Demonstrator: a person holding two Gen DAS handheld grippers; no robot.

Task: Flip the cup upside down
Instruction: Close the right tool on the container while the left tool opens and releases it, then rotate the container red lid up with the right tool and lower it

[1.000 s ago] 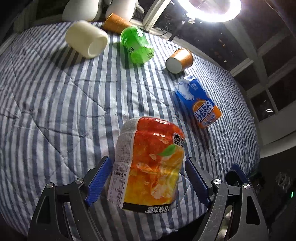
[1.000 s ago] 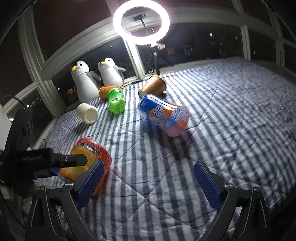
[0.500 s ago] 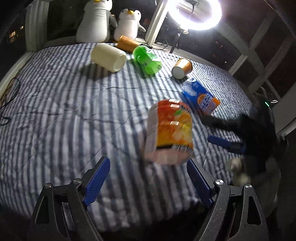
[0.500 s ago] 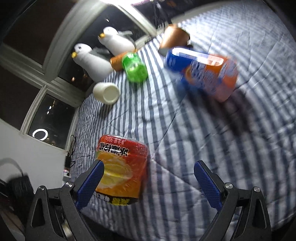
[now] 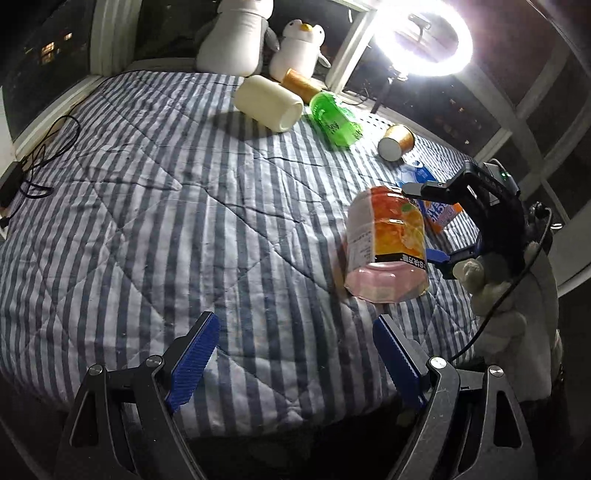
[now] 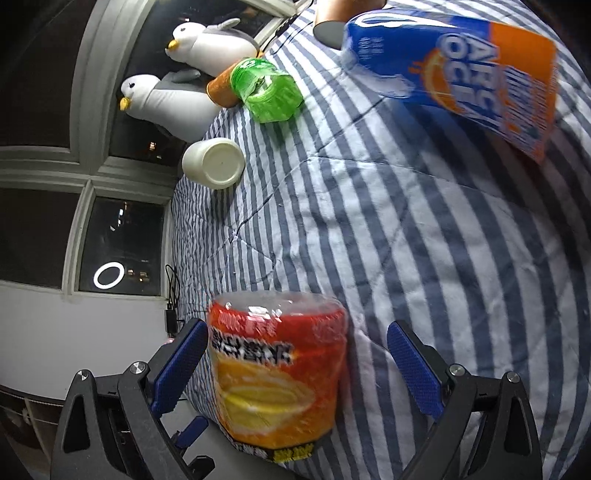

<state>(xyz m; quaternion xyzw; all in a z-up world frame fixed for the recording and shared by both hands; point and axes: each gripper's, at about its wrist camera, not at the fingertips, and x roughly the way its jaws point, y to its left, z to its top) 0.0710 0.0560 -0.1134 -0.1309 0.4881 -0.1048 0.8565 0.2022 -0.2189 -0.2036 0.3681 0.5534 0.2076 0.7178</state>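
Observation:
An orange and red printed cup [image 5: 388,243] stands on the striped bed cover, near its front right edge. My left gripper [image 5: 295,362] is open and empty, well short of the cup. My right gripper [image 6: 295,369] is open with the same cup [image 6: 277,376] between its blue pads, which stand apart from its sides. In the left wrist view the right gripper [image 5: 480,221] reaches in from the right around the cup.
Lying on the striped cover [image 5: 166,192] are a cream cup [image 5: 267,103], a green cup [image 5: 334,120], a brown paper cup [image 5: 395,142] and a blue-orange cup [image 6: 461,74]. Two plush penguins [image 5: 258,37] and a ring light [image 5: 421,33] stand at the back.
My left gripper has let go of the orange cup and pulled back. The cup now stands on the cover. My right gripper has swung in and come around it.

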